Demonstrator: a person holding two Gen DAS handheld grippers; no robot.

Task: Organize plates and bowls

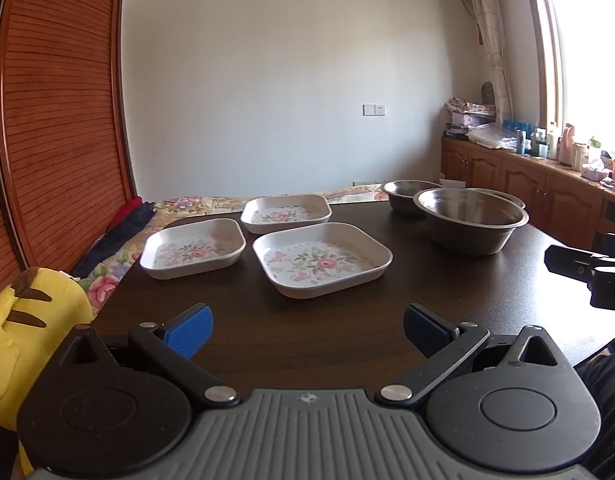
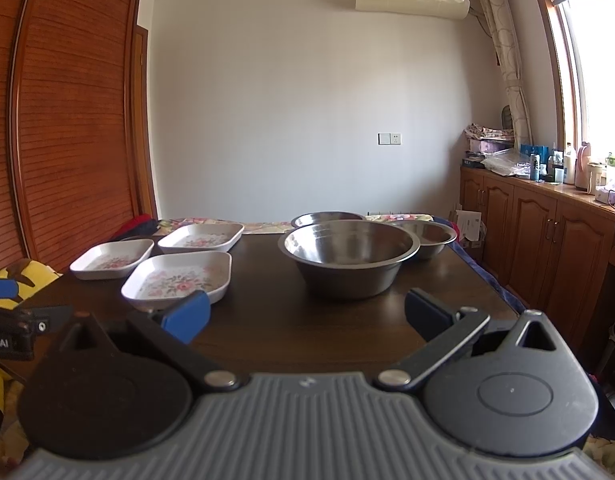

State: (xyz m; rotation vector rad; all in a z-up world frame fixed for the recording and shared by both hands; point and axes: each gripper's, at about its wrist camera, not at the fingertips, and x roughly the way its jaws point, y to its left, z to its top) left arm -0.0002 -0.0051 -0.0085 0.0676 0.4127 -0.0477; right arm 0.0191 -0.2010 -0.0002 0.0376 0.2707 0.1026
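Stock on the dark wooden worktop [image 1: 307,320]: three square white floral-printed plates and three round stainless steel bowls, none yet stacked.

Plates sit left of centre, close together but apart: nearest plate [image 1: 322,258], left plate [image 1: 193,247], far plate [image 1: 286,207].

Bowls sit to the right: large near bowl [image 2: 349,256], with two smaller ones behind it, far bowl [image 2: 327,218] and right bowl [image 2: 431,238]. Whether these touch the large bowl you cannot tell from here.

Your left tongs [image 1: 307,330] hang wide open and empty over the near edge, facing the plates. Your right tongs [image 2: 307,316] are likewise wide open and empty, facing the large bowl.

Hazards, as judged:
- Plate rims are shallow and sloped; a pinch taken too near the lip may slip and drop the plate onto its neighbours.
- Plates are closely grouped; one blue pad [image 1: 191,330] lowered between them could nudge the adjacent plate.
- Steel walls look smooth and curved; a one-sided grip on the large bowl may let it swing or clang against the two behind.
- Right bowl lies near the worktop's right edge; a push outward could send it off.
- A yellow plush toy [image 1: 31,320] sits just beside the left corner and may snag your left arm.
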